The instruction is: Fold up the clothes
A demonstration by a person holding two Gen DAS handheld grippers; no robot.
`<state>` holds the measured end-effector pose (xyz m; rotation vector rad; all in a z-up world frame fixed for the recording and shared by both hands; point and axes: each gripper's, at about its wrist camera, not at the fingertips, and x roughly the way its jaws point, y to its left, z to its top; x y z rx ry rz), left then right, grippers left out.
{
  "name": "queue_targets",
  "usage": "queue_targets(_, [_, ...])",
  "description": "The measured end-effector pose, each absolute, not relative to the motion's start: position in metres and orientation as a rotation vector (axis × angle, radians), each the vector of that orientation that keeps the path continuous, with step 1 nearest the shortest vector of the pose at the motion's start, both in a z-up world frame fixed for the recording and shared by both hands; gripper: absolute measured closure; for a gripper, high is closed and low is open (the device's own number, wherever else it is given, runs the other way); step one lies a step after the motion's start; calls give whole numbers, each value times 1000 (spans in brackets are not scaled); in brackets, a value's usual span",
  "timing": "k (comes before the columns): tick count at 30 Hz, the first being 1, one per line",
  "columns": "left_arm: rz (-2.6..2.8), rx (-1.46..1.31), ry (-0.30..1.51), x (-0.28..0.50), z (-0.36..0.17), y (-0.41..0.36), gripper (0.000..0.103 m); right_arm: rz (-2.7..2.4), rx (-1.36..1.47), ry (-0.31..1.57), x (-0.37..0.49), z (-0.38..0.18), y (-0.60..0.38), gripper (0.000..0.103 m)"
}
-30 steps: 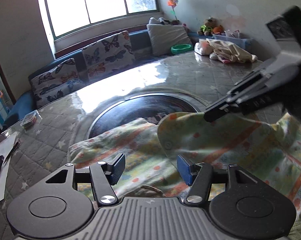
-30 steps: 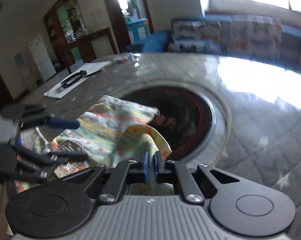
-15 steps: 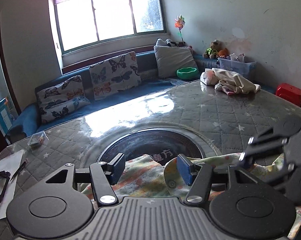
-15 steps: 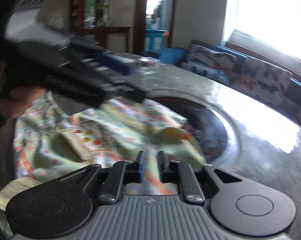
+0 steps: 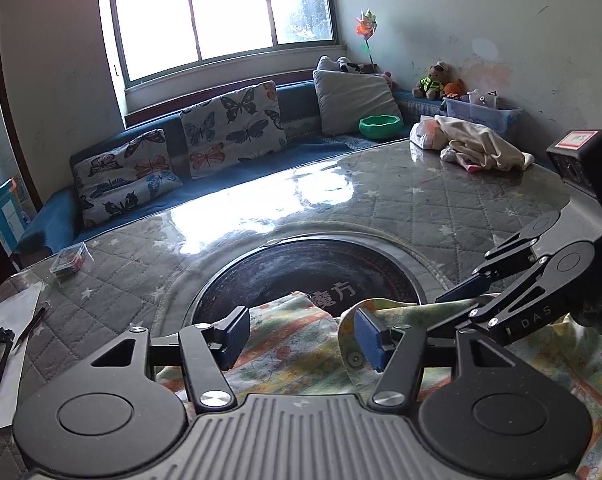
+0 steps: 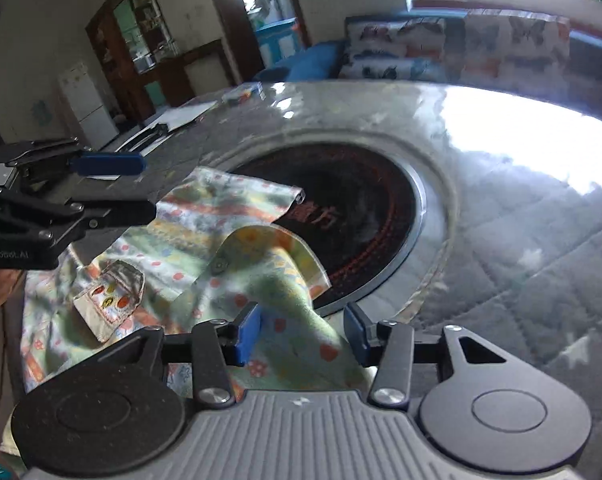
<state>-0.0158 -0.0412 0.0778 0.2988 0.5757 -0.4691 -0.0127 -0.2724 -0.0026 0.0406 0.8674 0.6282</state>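
A small patterned garment (image 5: pixel 297 344) in pale green, yellow and orange lies on the quilted table, partly over the dark round inset. In the right wrist view the garment (image 6: pixel 189 236) has a folded-over flap with a snap and a small pocket patch. My left gripper (image 5: pixel 299 334) is open and empty, just above the cloth. My right gripper (image 6: pixel 303 330) is open, with a raised fold of the cloth between its jaws but not pinched. The right gripper also shows in the left wrist view (image 5: pixel 473 298), and the left gripper in the right wrist view (image 6: pixel 113 184).
A dark round inset (image 5: pixel 313 276) sits in the middle of the grey quilted table (image 5: pixel 413 204). A heap of cream clothes (image 5: pixel 477 144) lies at the far right edge. A small clear box (image 5: pixel 69 260) and white paper (image 5: pixel 9 332) are at the left. A sofa with cushions (image 5: pixel 229 128) runs behind.
My right gripper has opened and let go of the cloth fold it was pinching. The fold has dropped back onto the garment. My left gripper stays open and has lifted back a little.
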Motion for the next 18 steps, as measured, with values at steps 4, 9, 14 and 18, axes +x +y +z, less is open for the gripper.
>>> queue_targets(4, [-465,300,577,-12,79,-43,42,643,-10,842,-18,2,-263,98])
queue_targets(9, [-488,275,544,-14,90,-50,42,636,-240,686,-63,19,-223,99])
queue_targets(14, [-550,271,512,-26,98,-59,42,628,-508,557,-112,6,-181,99])
queue_targets(18, [-600,279,516,-36,91,-64,42,623,-714,463,-149,-13,-151,99])
